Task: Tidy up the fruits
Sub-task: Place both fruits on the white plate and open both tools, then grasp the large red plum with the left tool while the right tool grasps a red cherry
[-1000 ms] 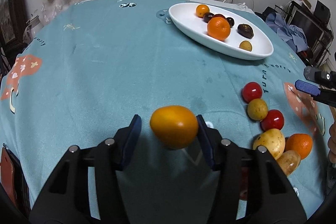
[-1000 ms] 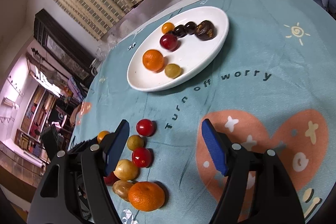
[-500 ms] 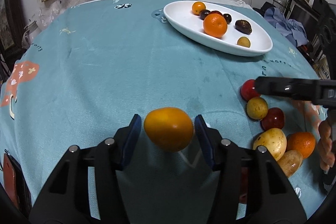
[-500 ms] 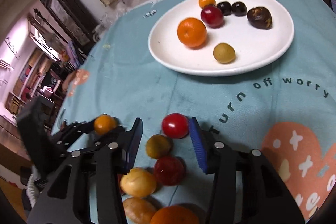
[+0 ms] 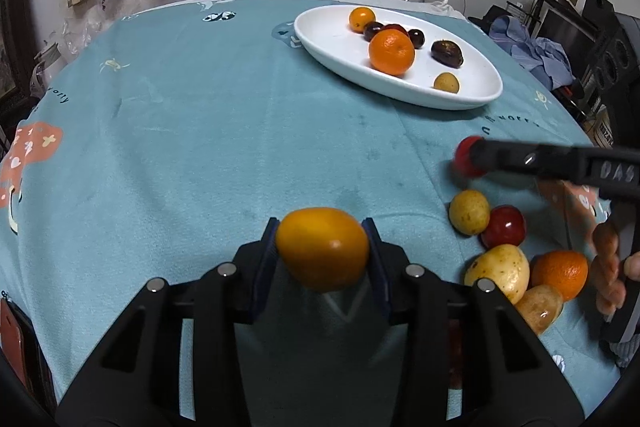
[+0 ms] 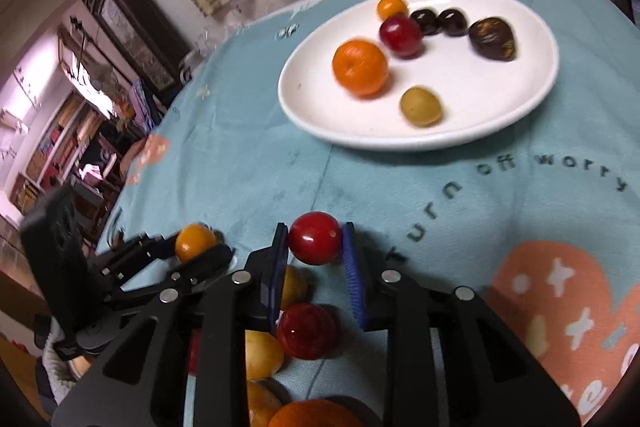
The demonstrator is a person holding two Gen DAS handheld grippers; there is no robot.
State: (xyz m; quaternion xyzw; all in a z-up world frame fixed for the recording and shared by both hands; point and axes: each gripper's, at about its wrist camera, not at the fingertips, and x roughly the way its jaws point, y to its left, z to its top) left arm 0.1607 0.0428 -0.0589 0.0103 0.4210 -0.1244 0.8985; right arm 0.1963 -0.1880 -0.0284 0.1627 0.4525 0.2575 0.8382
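Note:
My left gripper (image 5: 323, 251) is shut on a yellow-orange fruit (image 5: 322, 253) and holds it above the teal cloth; it also shows in the right wrist view (image 6: 195, 242). My right gripper (image 6: 315, 243) is shut on a red fruit (image 6: 315, 243), which shows partly hidden in the left wrist view (image 5: 464, 158). A white oval plate (image 5: 332, 35) at the far right holds a mandarin (image 5: 391, 51), a small orange fruit (image 5: 362, 19), dark fruits and a small yellow one (image 5: 446, 82). Loose fruits lie by the right gripper: yellow (image 5: 469, 211), red (image 5: 503, 231), pale yellow (image 5: 497, 271) and a mandarin (image 5: 560, 273).
The round table wears a teal cloth (image 5: 200, 131) with printed lettering (image 6: 520, 179) and an orange heart (image 6: 568, 311). A curtain and wall stand behind the table. Furniture and speakers (image 5: 608, 51) stand at the right, beyond the table's edge.
My left gripper has closed on the yellow-orange fruit. My right gripper has moved to the loose fruits and closed on the red fruit.

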